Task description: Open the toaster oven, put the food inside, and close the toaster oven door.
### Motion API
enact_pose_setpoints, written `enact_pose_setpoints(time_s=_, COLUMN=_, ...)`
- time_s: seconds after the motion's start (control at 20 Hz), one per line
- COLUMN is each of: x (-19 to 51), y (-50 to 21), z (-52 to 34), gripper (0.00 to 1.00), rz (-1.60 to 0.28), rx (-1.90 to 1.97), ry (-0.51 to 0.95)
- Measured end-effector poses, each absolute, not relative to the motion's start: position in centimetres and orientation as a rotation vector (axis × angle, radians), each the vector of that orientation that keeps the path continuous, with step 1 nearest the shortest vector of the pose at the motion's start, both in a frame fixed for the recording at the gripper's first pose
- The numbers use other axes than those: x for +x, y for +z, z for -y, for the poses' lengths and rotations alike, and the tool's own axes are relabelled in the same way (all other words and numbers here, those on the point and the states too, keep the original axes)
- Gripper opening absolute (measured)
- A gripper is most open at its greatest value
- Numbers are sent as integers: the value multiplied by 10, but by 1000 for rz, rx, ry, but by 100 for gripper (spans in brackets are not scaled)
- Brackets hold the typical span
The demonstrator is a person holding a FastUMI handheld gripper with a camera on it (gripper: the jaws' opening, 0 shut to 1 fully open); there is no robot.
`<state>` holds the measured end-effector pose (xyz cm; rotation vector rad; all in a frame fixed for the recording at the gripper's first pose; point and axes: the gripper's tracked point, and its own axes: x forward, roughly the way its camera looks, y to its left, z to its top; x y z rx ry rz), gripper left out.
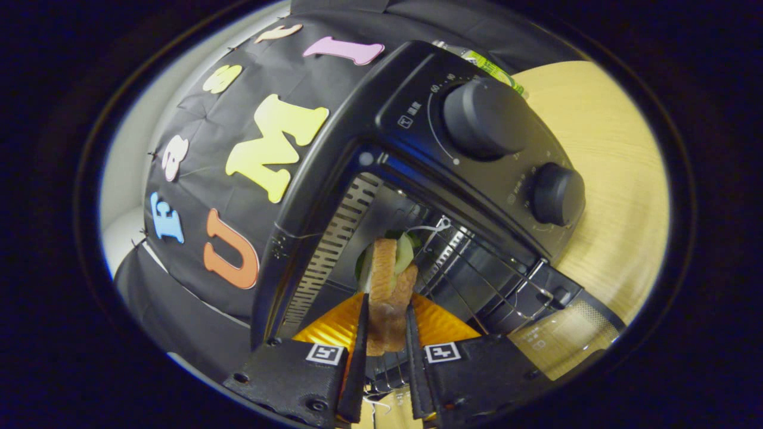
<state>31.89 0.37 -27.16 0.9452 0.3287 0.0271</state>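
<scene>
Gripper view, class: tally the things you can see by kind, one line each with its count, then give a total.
Toaster oven, door open: 1
Round knobs on its panel: 2
Wire rack inside the oven: 1
Sandwich, held at the oven mouth: 1
Gripper, both fingers pressing the sandwich: 1
Wooden table: 1
Total: 7

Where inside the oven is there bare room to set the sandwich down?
Bare wire rack lies just right of the sandwich, towards the knobs side. The slotted left wall sits close, so that side is tight. The gripper is shut on the sandwich.
</scene>
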Motion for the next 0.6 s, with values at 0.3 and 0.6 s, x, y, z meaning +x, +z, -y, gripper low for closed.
enact_pose_setpoints(time_s=0.3, x=325, y=-273, z=-9, gripper=44, rz=-341, rx=856, ry=52)
enact_pose_setpoints(time_s=0.6, x=322, y=-281, z=-38, gripper=74, rz=-414, rx=518, ry=108)
